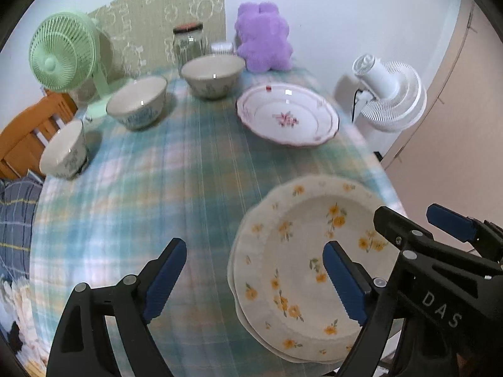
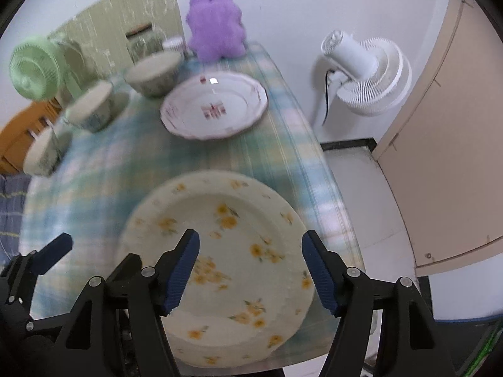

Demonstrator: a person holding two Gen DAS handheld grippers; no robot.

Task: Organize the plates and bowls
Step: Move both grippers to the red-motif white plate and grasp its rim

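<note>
A checked blue-green cloth covers the surface (image 1: 176, 169), with a white fan (image 1: 389, 94) on the floor to the right. The yellow-flower plates (image 1: 301, 251) sit stacked at the near right edge; the pink-flower plate (image 1: 287, 114) lies farther back, and three bowls (image 1: 138, 100) line the left side. Your left hand-held gripper (image 1: 254, 276) hangs wide open, one finger above the yellow stack, holding nothing. Your right hand-held gripper (image 2: 251, 270) is also wide and empty over the same stack. To stack well, I would take the pink-flower plate by its rim, keep it level, and lower it centred onto the stack.
</note>
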